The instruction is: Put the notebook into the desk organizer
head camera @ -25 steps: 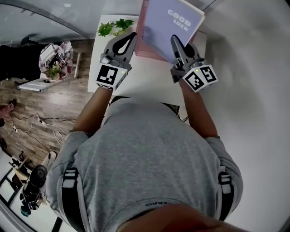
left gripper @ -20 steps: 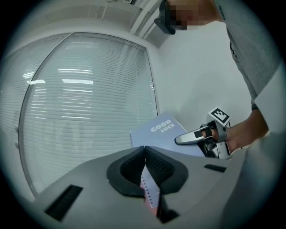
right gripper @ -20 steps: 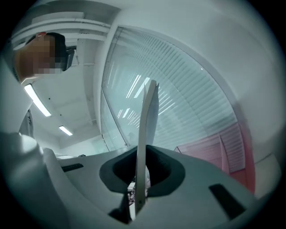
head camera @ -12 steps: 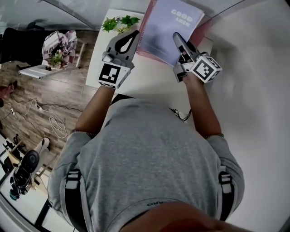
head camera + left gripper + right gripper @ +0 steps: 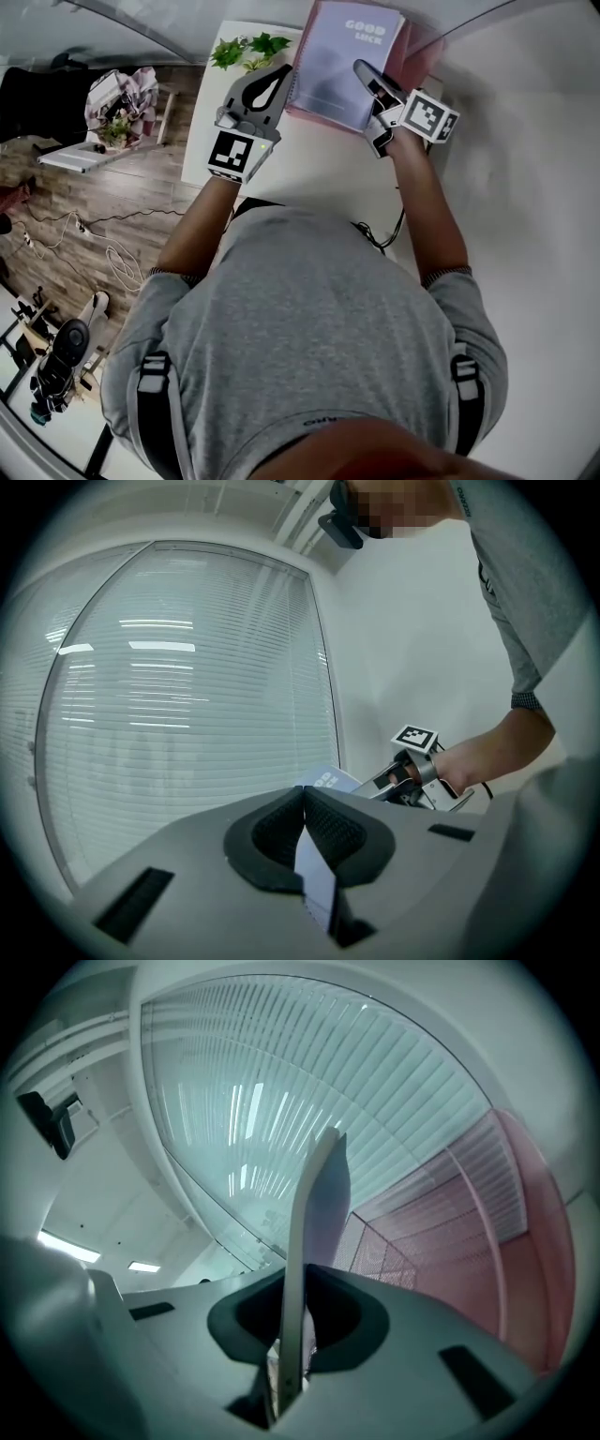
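Purple notebook (image 5: 342, 66): it is at the top middle of the head view. Both grippers hold it up off the white desk (image 5: 309, 164).
Pink organizer (image 5: 424, 56): it is at the upper right, just beside the notebook's right edge. The notebook does not look to be inside it yet.
What changed: a second ago the notebook was tipped, with one corner poking out to the right. Now it has turned more square and gone lower. Its right side is closer to the pink mesh.
What that means: I think the notebook is being lined up with the organizer. Sliding it in looks like the next bit.
Right gripper (image 5: 364, 70): its jaws are squeezed on the notebook's right edge. In the right gripper view the notebook stands thin and edge-on between the pads, with pink mesh on the right.
Right arm (image 5: 427, 216): it reaches up the right side of the picture. The wrist has rolled, so the marker cube (image 5: 431, 114) now shows a different face. The gripper points a little down.
Left gripper (image 5: 279, 73): its jaws are pressed together on a thin purple sheet at the notebook's left edge.
Left arm (image 5: 202, 225): it has hardly moved. It stretches up the left middle, and the gripper points level.
Green plant (image 5: 246, 49): it is at the upper left of the desk, near the left gripper and clear of the notebook.
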